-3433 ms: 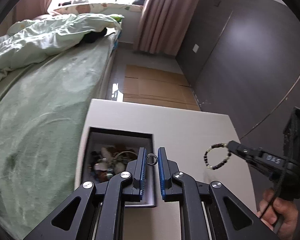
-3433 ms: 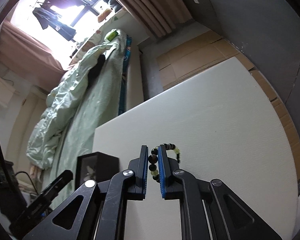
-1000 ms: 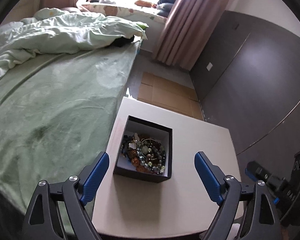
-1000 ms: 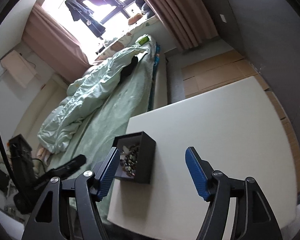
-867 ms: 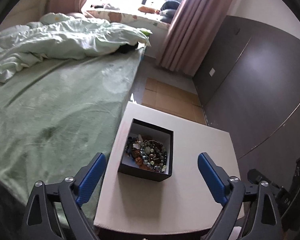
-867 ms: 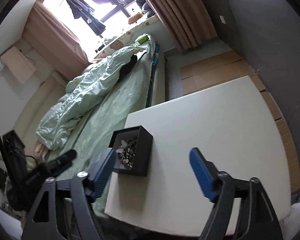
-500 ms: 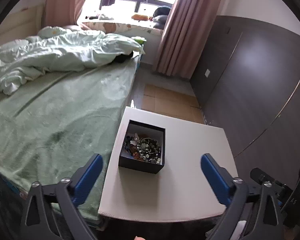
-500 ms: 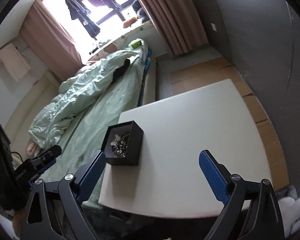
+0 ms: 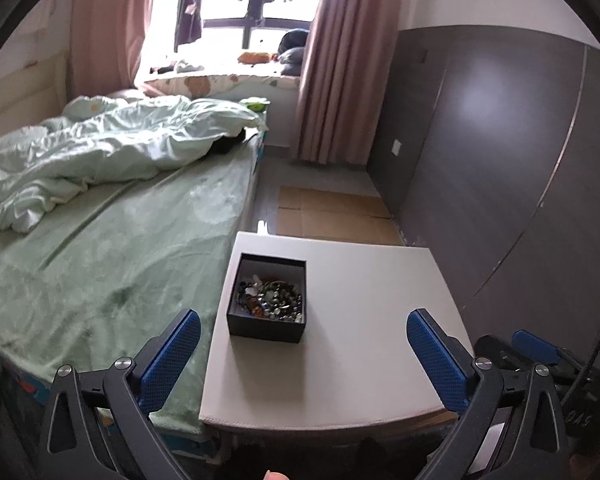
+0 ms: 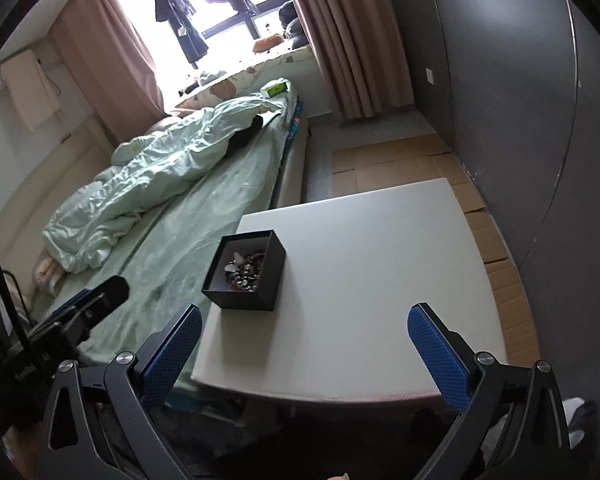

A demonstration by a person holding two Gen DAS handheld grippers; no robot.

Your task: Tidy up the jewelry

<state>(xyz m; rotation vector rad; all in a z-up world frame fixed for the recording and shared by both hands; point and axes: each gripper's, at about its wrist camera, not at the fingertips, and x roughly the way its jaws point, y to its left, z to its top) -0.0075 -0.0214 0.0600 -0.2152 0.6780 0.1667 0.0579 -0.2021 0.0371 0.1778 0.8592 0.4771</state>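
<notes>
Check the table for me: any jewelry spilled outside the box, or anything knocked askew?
Nothing stands out. The black box sits upright near the table's bed-side edge, the jewelry heaped inside it. No loose pieces show on the tabletop in either view.

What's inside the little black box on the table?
The black box holds a tangled heap of beaded jewelry, with brown, dark and pale beads. The heap covers most of the bottom, so whatever lies underneath is hidden.
</notes>
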